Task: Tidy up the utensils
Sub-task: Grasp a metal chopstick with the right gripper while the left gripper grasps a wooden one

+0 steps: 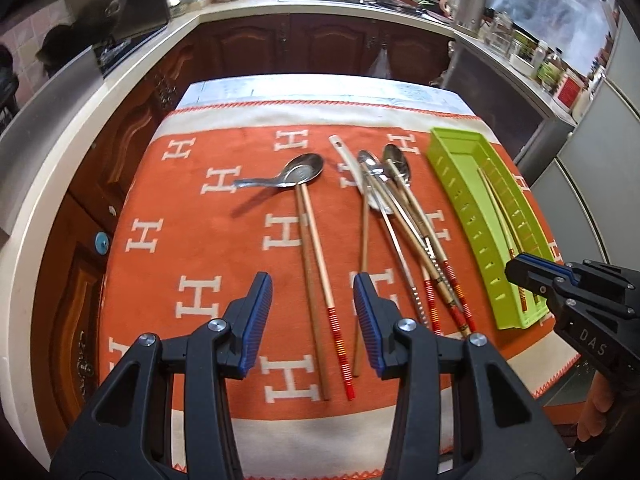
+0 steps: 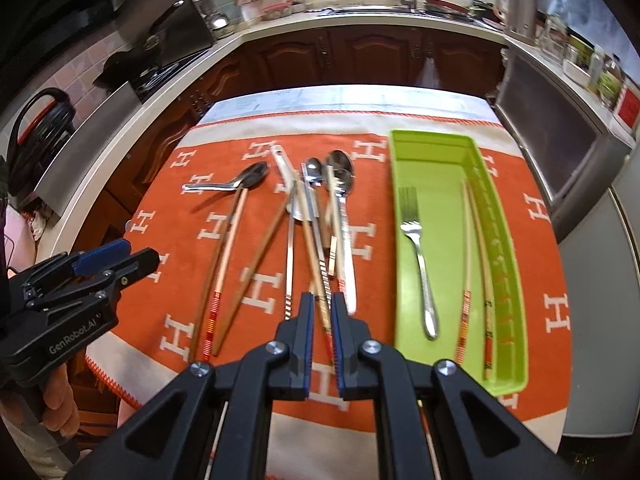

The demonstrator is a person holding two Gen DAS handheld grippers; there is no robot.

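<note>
Two grippers are hovering over utensils scattered beside a green tray [image 2: 432, 134].
The left gripper's [image 1: 312, 284] jaws are standing apart with nothing between them. The right gripper's [image 2: 322, 300] are sitting almost together, a striped chopstick [image 2: 325, 322] showing in the slit, though whether it is pinched cannot be told. Loose spoons and chopsticks [image 2: 316, 220] are lying on the orange cloth [image 2: 520, 248]; a fork [image 2: 420, 256] and two chopsticks [image 2: 466, 264] are lying inside the tray.

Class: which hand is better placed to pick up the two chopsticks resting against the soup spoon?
Left. The left gripper, open, hangs over the near ends of those chopsticks; the right gripper is shut, off by the green tray.
</note>
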